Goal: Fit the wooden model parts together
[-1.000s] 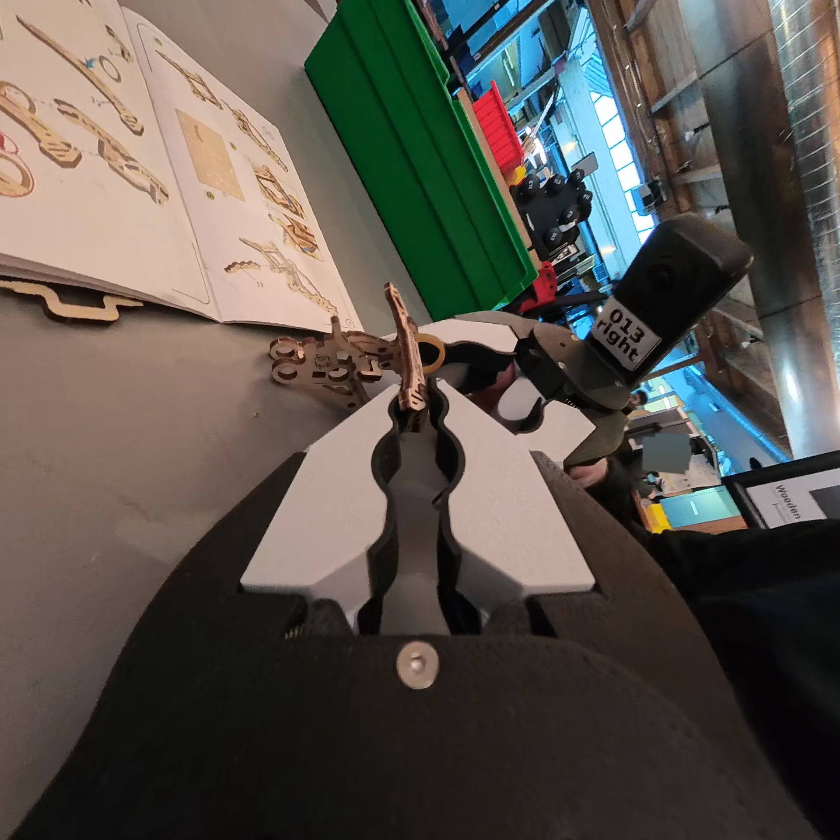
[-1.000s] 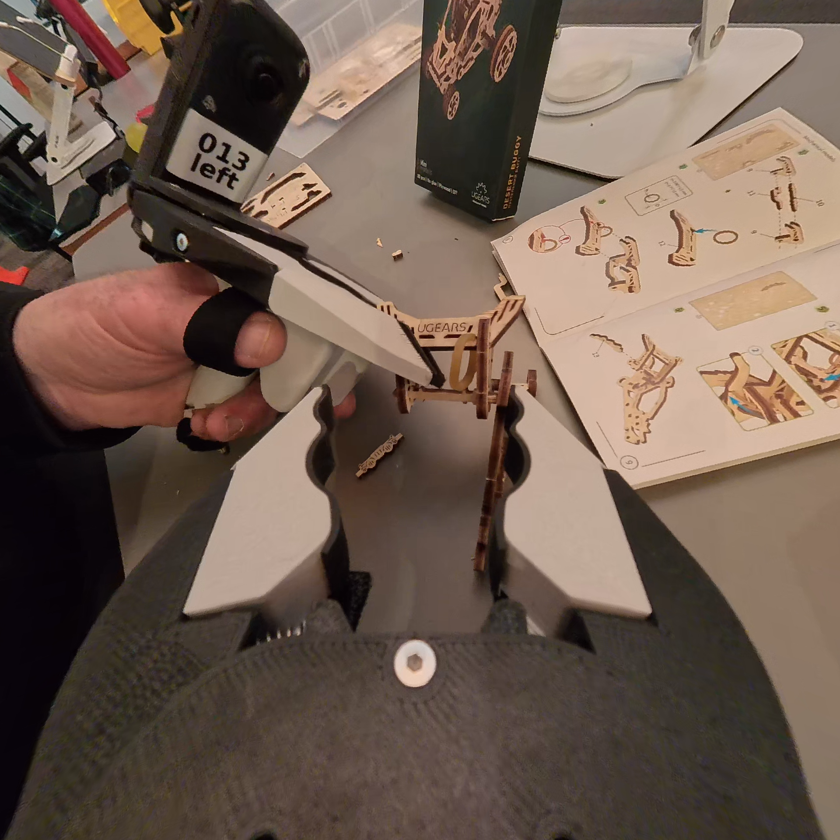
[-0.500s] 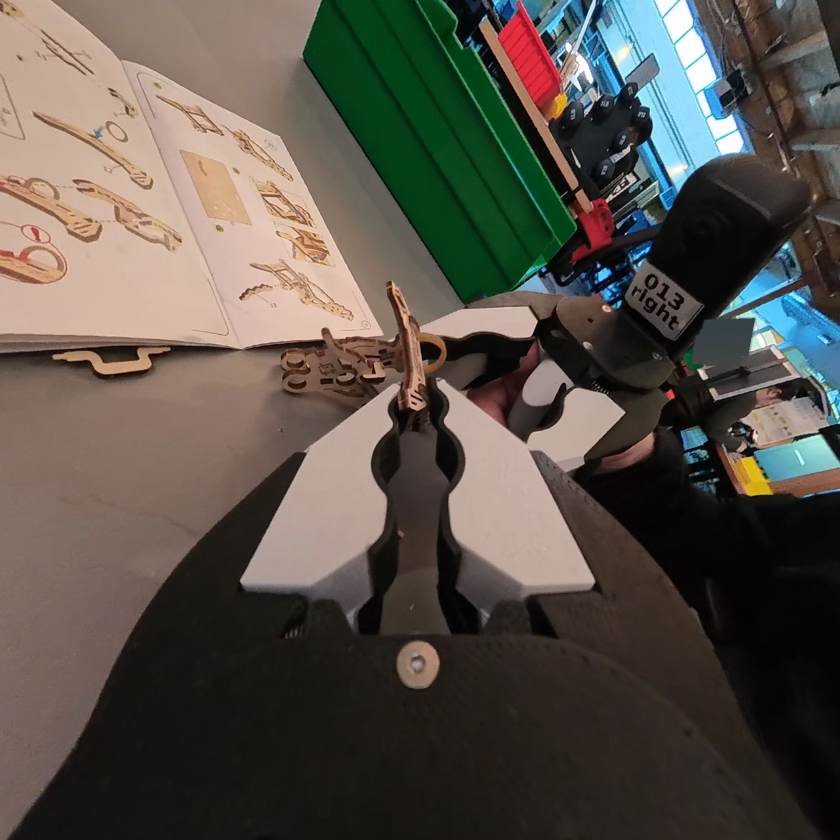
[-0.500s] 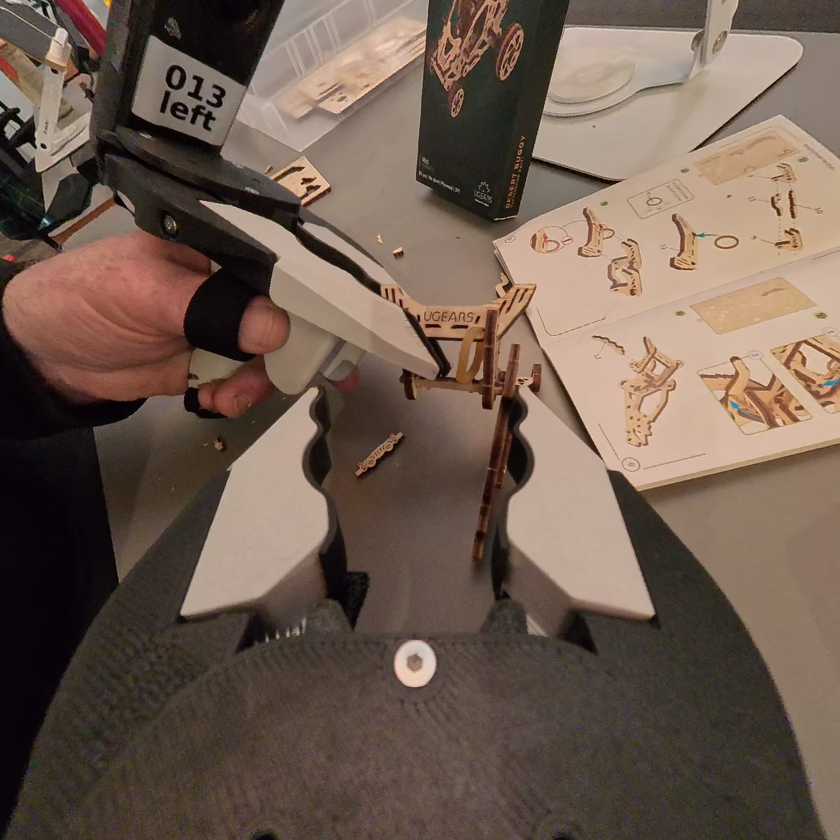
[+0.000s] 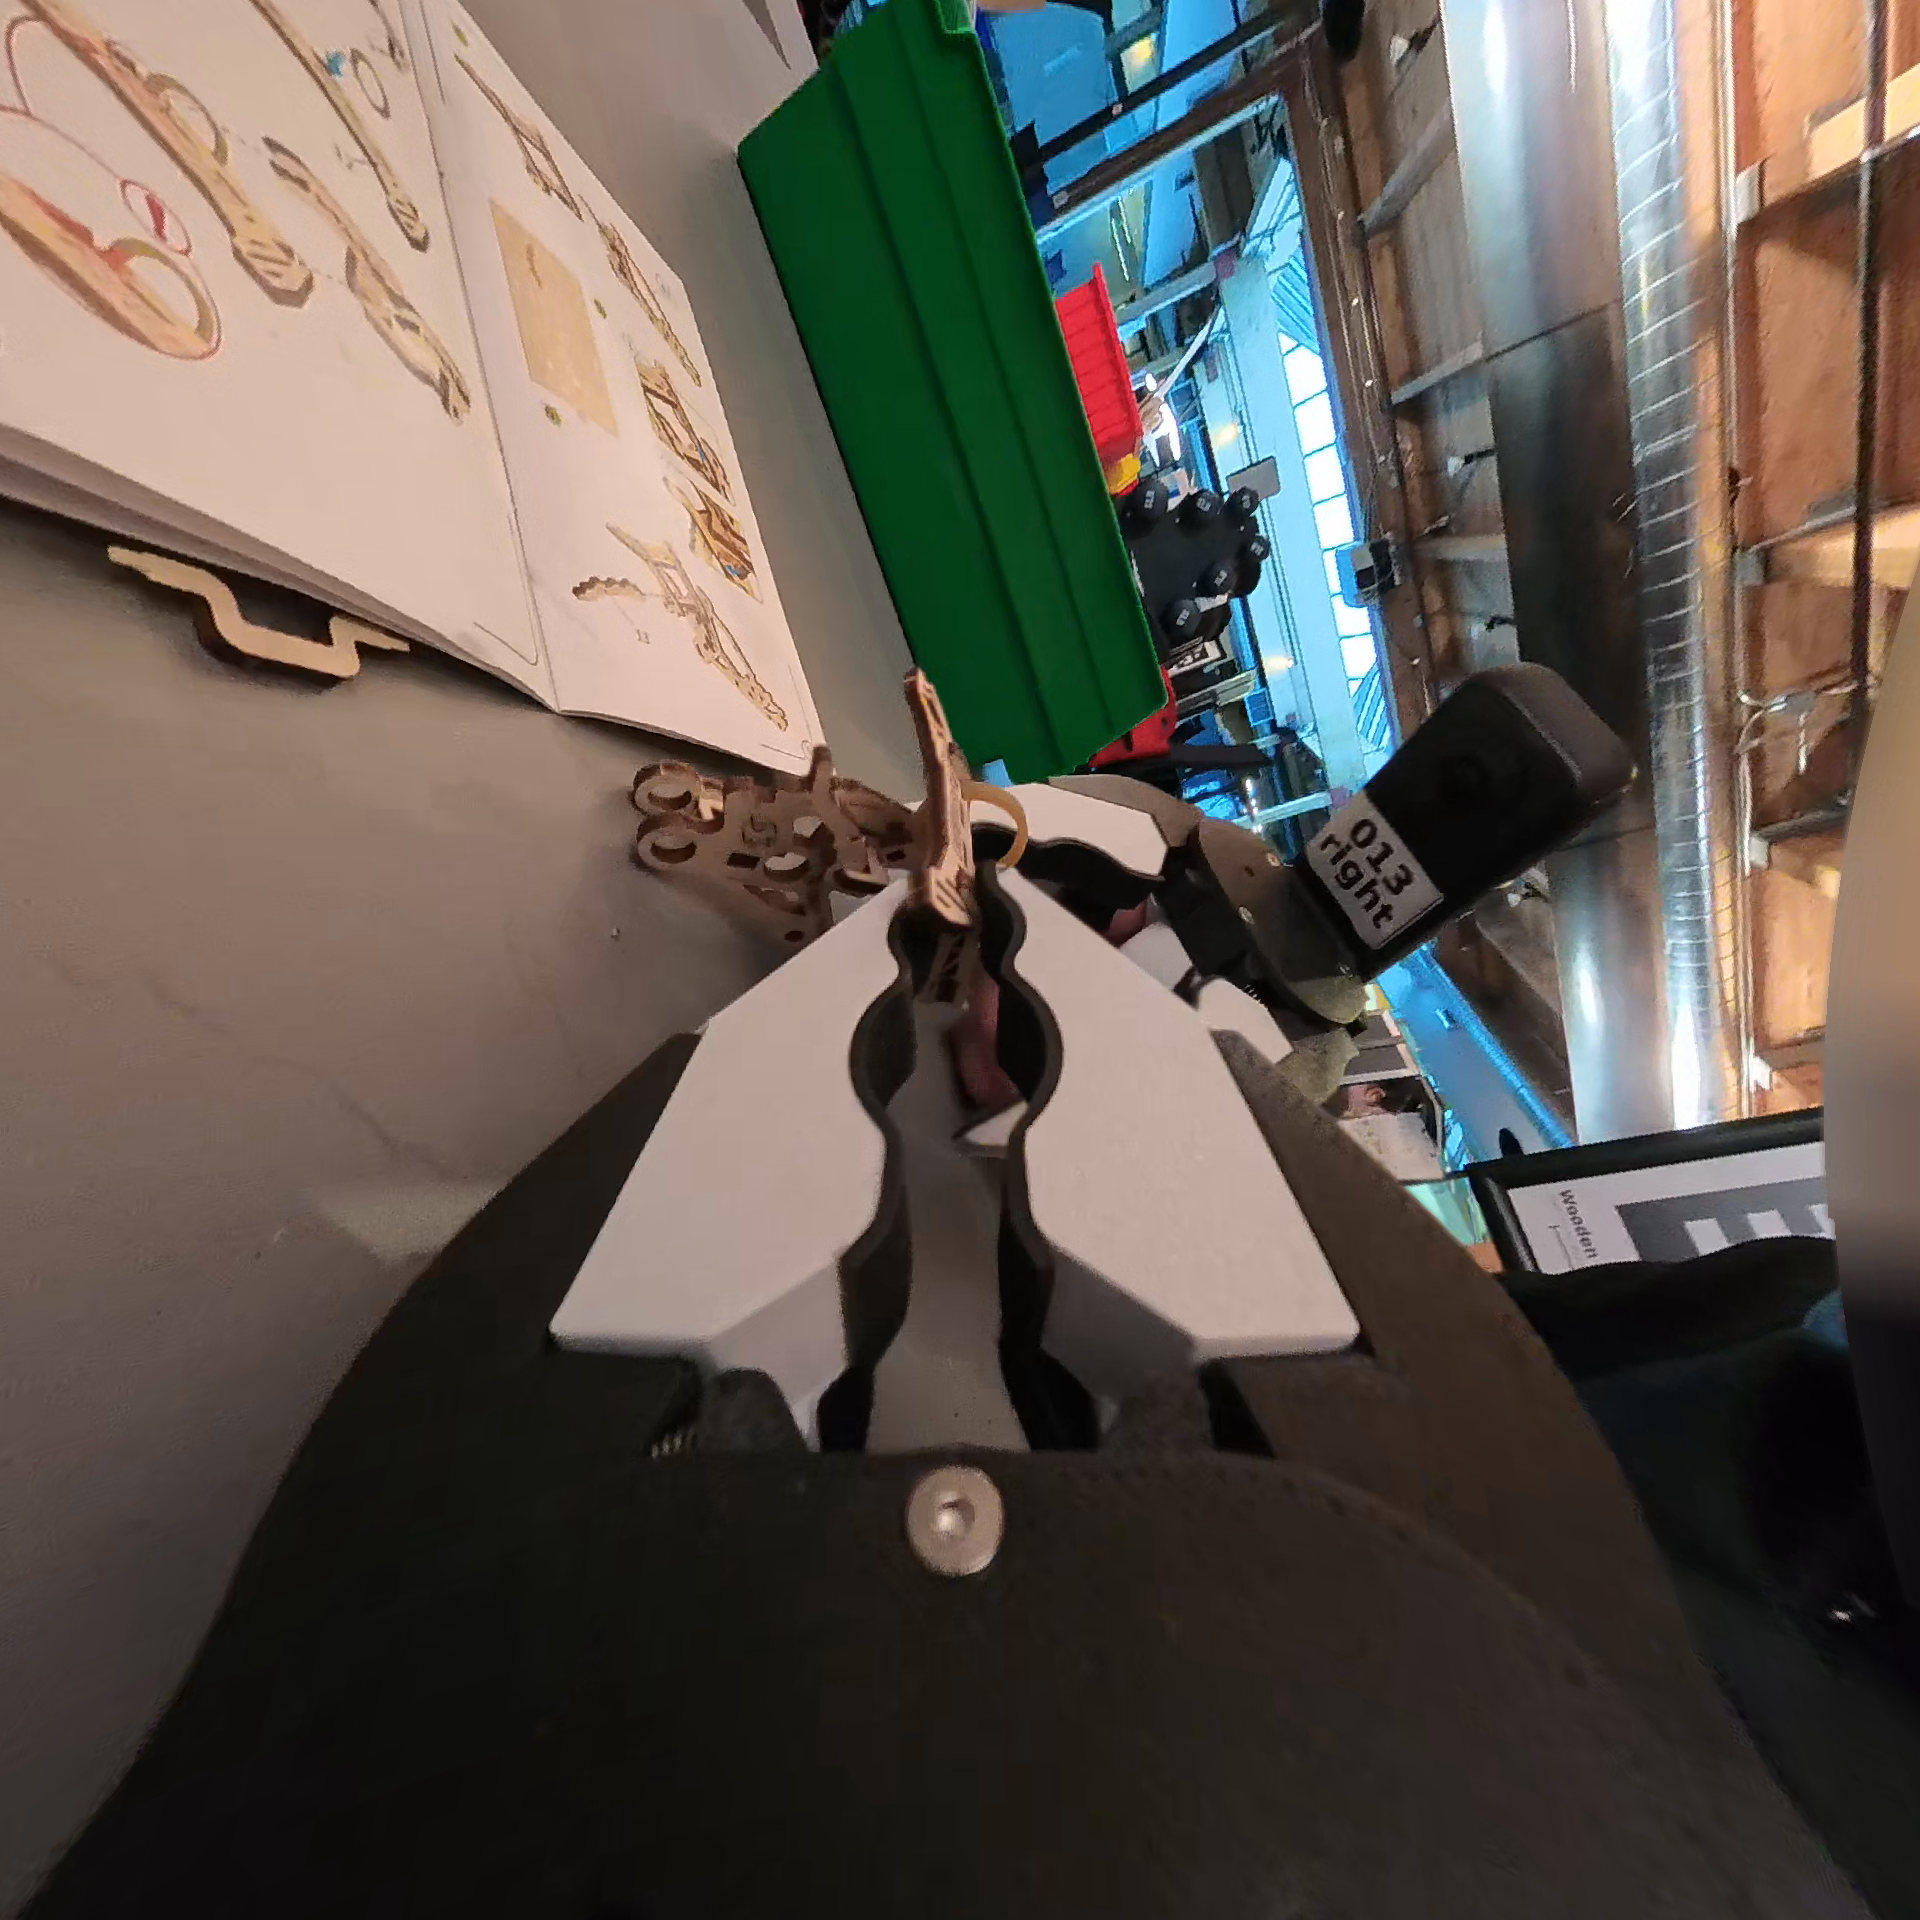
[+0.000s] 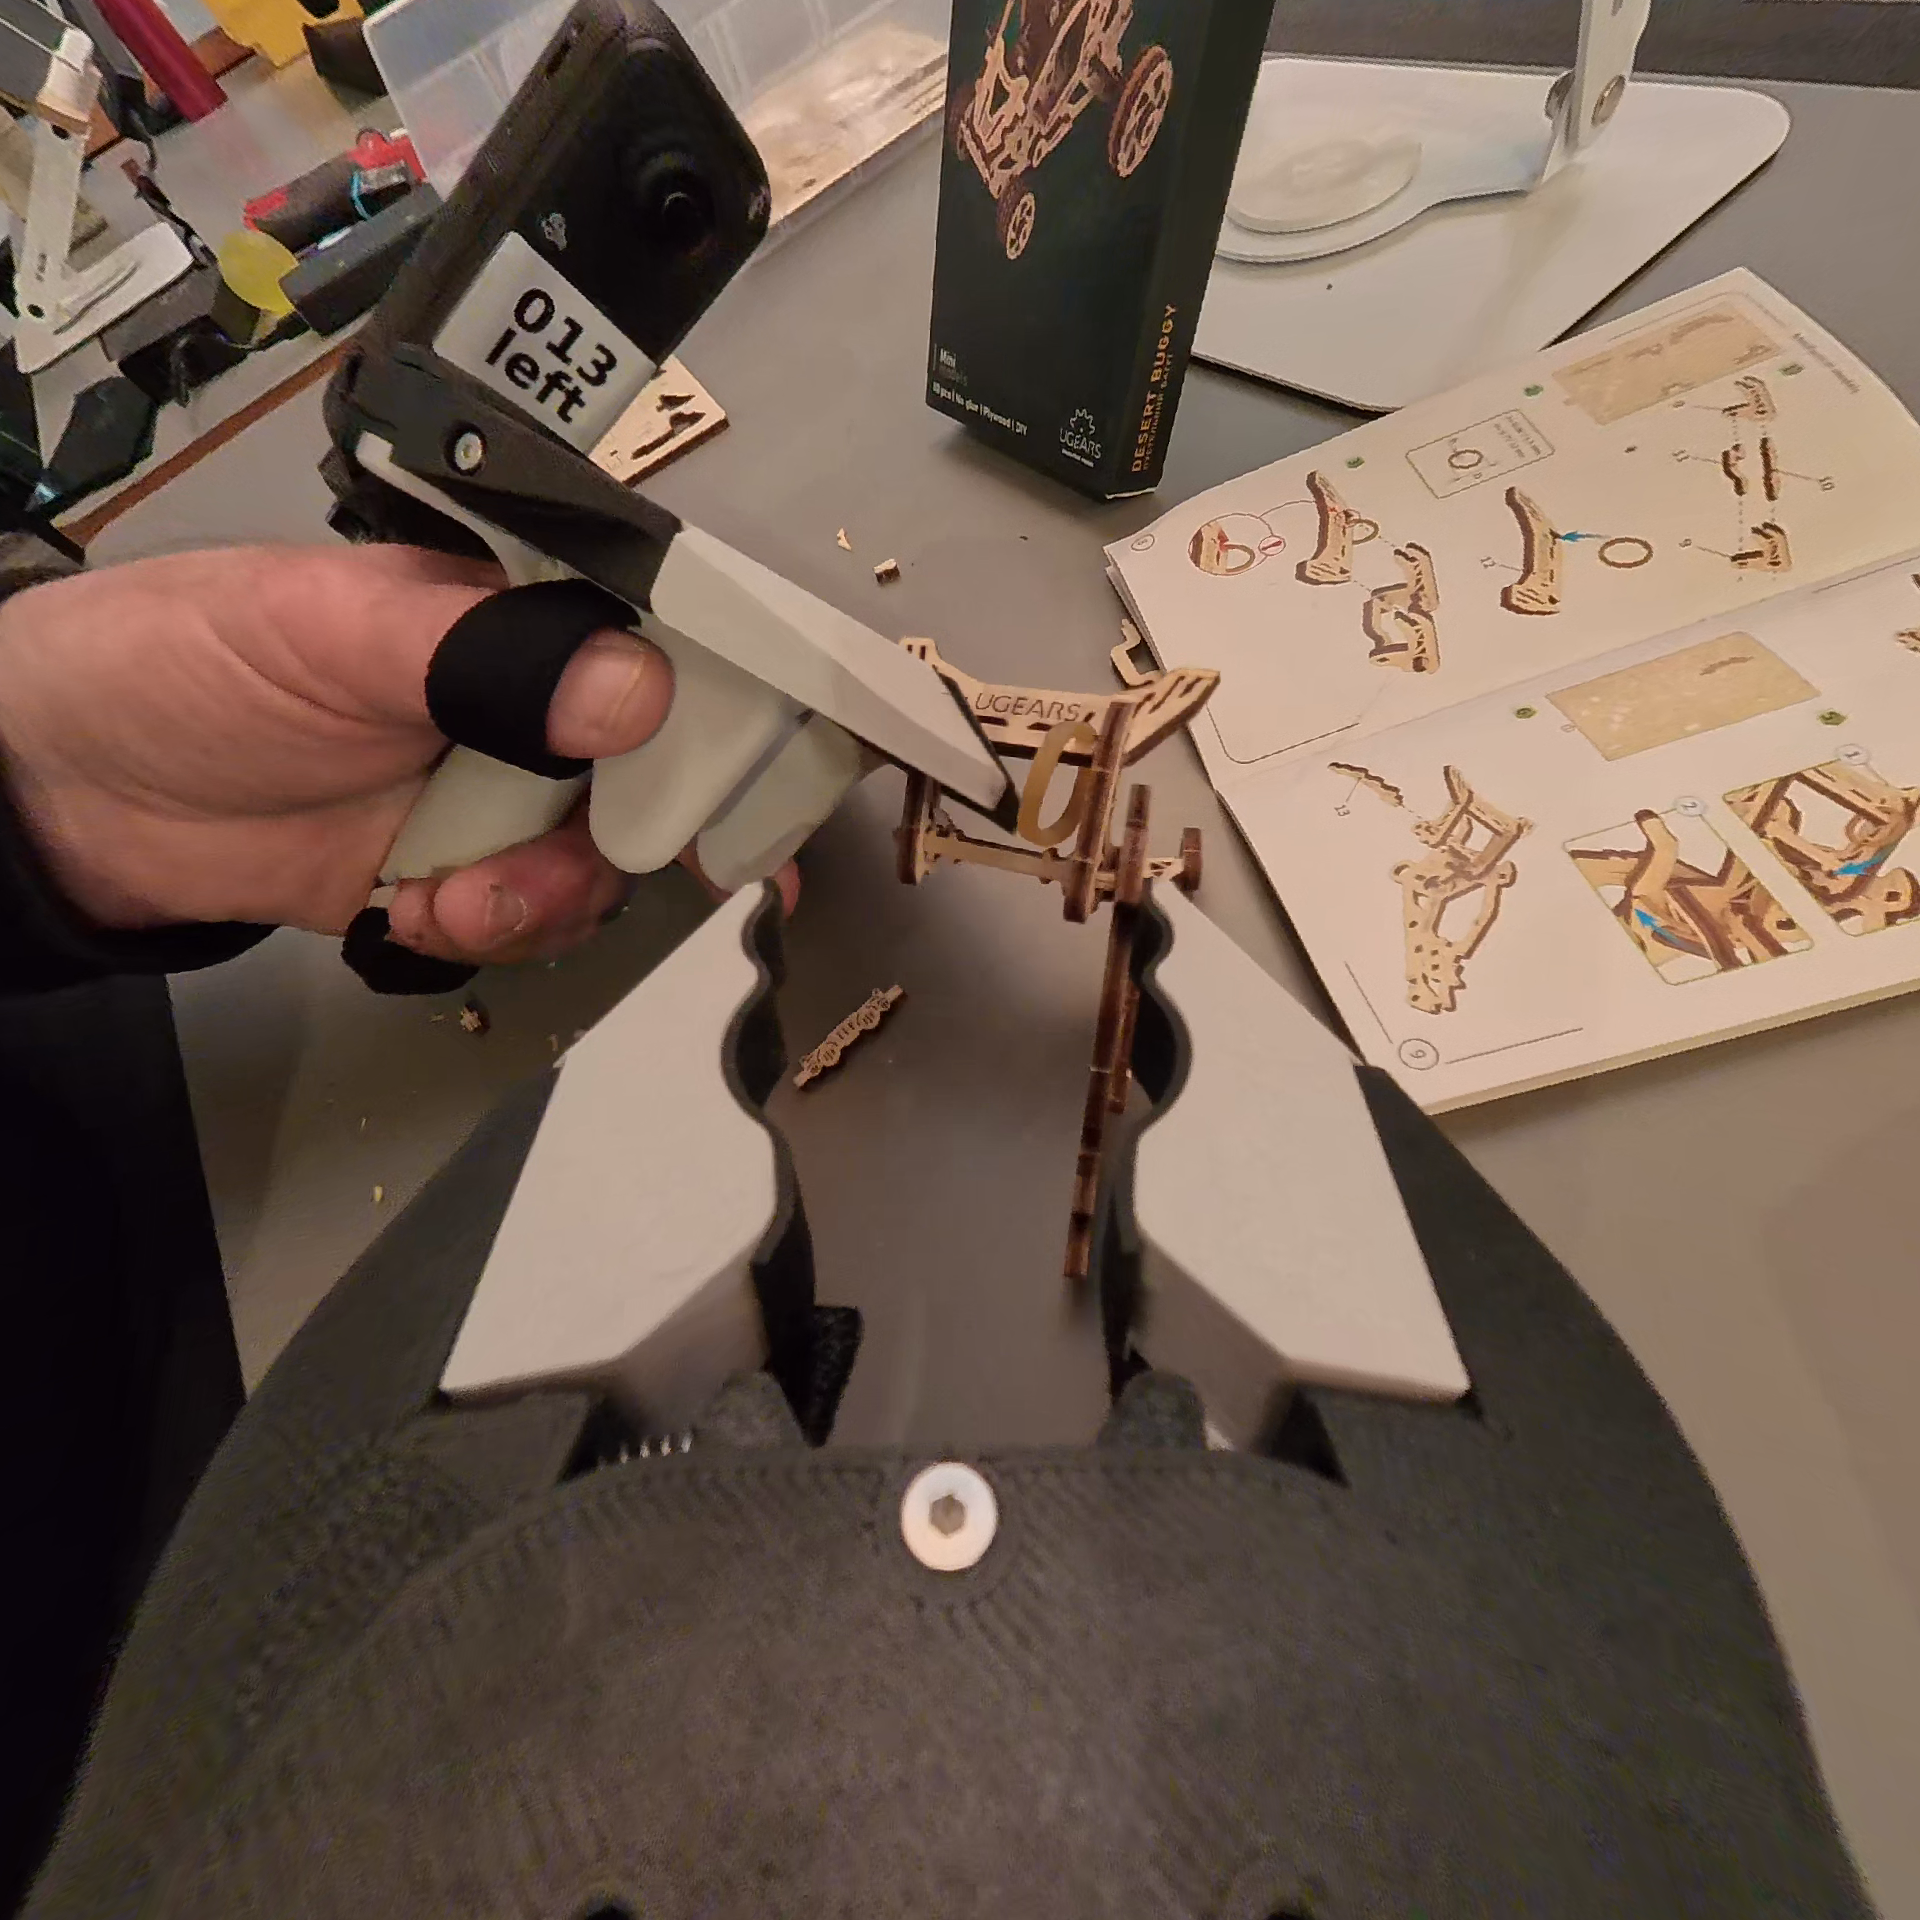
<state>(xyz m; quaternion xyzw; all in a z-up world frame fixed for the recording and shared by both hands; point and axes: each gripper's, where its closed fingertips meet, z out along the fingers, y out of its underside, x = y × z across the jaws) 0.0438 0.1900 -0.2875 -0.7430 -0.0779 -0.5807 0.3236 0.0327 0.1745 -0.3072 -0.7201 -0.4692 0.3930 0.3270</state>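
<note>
While your left gripper (image 6: 1003, 805) stays clamped on the half-built wooden frame (image 6: 1049, 790) at centre frame, your right gripper (image 6: 951, 971) gapes, side strip (image 6: 1107, 1049) loose against one finger, unfitted.

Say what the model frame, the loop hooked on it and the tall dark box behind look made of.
Model frame: thin plywood, pale faces, dark scorched edges, so likely laser-cut, unfinished.
Loop: translucent amber band, sagging oval; probably rubber, though that is a guess.
Dark box: printed cardboard by its folded corners, slight sheen.
Left gripper is shut on the frame's plate; the right gripper is open.
</note>
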